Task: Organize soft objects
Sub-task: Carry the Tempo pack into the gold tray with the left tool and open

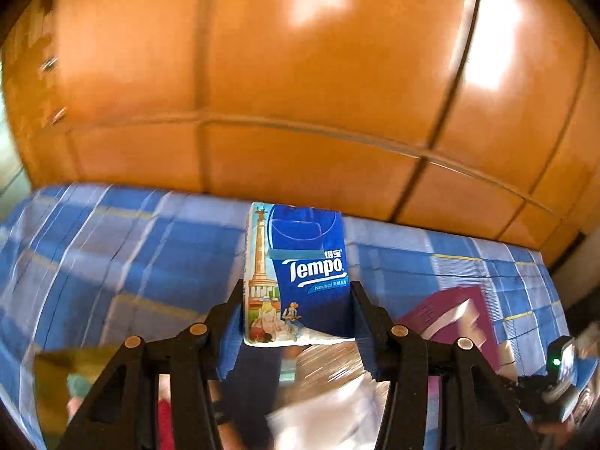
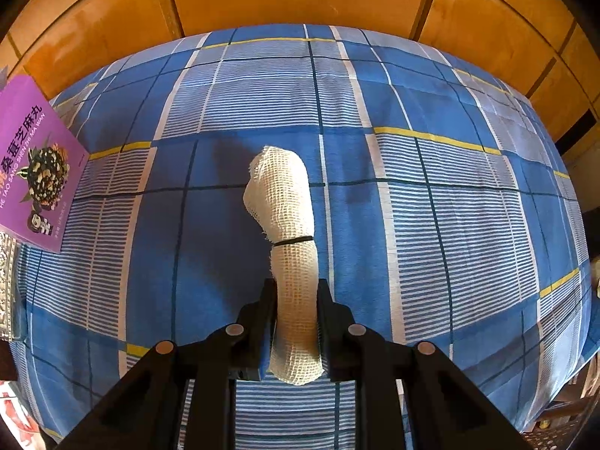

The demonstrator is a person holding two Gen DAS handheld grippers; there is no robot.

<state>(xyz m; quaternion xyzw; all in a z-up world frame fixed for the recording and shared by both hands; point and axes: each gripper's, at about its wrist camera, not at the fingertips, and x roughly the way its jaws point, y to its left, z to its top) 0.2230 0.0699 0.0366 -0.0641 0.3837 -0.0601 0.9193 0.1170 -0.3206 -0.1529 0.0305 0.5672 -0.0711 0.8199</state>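
Left gripper (image 1: 296, 313) clamps blue Tempo tissue pack (image 1: 298, 273), lifted above blue plaid bedsheet (image 1: 112, 247). Right gripper (image 2: 296, 300) pinches white rolled gauze bandage (image 2: 290, 232), tip toward sheet; purple box (image 2: 32, 165) at left.

A home bedroom. A bed (image 2: 431, 195) lies under a blue checked sheet. Glossy orange-brown wooden wardrobe doors (image 1: 300, 75) stand right behind it.

The left wrist view looks out along its claw (image 1: 296, 300) at a shallow downward slant, high over the bed (image 1: 112, 243), facing the orange wooden wardrobe (image 1: 300, 75). The right wrist view tilts steeply down, close above the checked bedsheet (image 2: 412, 187). Both show the sheet, the wardrobe and a purple box (image 2: 33, 165).
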